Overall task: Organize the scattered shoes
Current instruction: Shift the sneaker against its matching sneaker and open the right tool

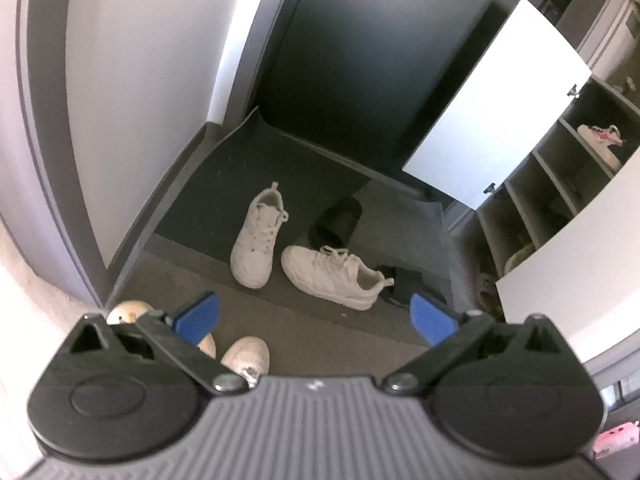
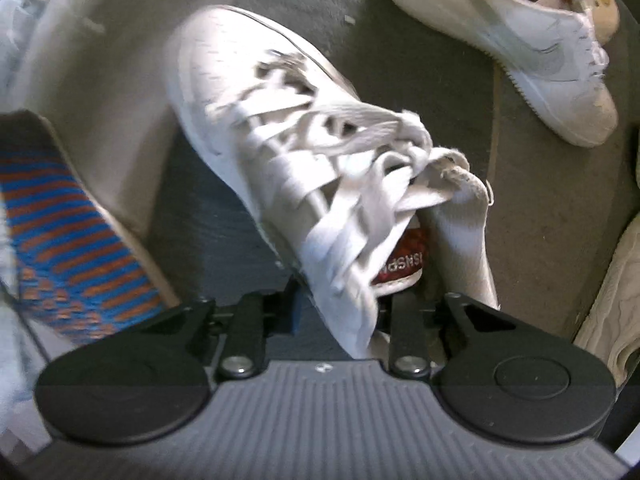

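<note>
Left wrist view: left claw (image 1: 314, 318) spread wide, blue pads apart, nothing between them; it hovers over the floor (image 1: 224, 292) of an entryway; dark mat (image 1: 224, 184) before a dark door (image 1: 360, 60); two white sneakers (image 1: 258, 236) lie askew, toes nearly meeting, black slides (image 1: 336, 220) just behind; a further pale shoe (image 1: 246, 354) close under the claw; open shoe cabinet (image 1: 532, 200) at right, white door swung out, one pink-trimmed shoe (image 1: 602, 140) on an upper shelf, other compartments dim.

Right wrist view: right claw (image 2: 340, 312) drawn narrow on the heel collar of a white laced sneaker (image 2: 288, 132), toe pointing away; pads mostly hidden by the shoe, so the grip is probable rather than certain; a second pale sneaker (image 2: 516, 40) lies apart at upper right; a striped sock (image 2: 68, 224) at left.

Step in hand: pick-up of one sneaker; next move calls for a lift clear of the floor and carriage to a free cabinet shelf.
</note>
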A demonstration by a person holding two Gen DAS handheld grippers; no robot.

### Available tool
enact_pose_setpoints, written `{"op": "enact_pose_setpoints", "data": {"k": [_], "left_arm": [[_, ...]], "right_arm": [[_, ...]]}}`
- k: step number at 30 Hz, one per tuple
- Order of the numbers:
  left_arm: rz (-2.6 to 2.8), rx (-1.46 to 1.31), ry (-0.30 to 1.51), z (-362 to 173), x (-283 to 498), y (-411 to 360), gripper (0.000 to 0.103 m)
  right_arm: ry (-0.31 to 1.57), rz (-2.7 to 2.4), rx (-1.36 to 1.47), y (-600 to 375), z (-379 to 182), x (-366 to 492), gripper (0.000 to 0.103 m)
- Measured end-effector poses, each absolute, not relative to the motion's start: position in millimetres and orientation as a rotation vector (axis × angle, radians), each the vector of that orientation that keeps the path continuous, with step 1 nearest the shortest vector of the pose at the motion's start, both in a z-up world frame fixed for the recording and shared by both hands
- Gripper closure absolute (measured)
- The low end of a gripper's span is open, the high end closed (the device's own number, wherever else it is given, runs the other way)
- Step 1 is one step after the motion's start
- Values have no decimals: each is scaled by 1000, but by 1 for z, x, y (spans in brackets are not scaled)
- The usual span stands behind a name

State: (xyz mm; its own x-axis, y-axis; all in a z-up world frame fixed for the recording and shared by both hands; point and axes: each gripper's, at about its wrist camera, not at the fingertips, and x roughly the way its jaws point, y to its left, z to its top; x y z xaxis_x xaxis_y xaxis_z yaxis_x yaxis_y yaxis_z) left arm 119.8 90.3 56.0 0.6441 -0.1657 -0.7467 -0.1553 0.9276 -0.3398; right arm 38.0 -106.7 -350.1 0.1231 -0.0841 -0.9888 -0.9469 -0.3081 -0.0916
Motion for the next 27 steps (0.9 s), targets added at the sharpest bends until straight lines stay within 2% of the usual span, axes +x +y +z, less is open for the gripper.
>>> {"op": "enact_pose_setpoints", "data": {"k": [5, 12, 17, 19, 23, 27], "left_arm": [[-22, -422, 874, 59, 116, 96, 0], [12, -477, 821, 72, 116, 120, 0], [39, -503, 766, 83, 114, 136, 0], [66, -484, 746, 85, 114, 137, 0], [116, -425, 742, 81, 113, 135, 0], [74, -407, 833, 66, 118, 131, 0]], "right_arm": [[1089, 1165, -1437, -126, -313, 43, 78], [1222, 665, -953, -125, -271, 111, 79], [1307, 338, -528, -111, -289, 155, 79], [1281, 221, -264, -98, -305, 160, 80], [1315, 195, 25, -74, -345, 153, 80], [1249, 174, 1, -56, -361, 137, 79]]}}
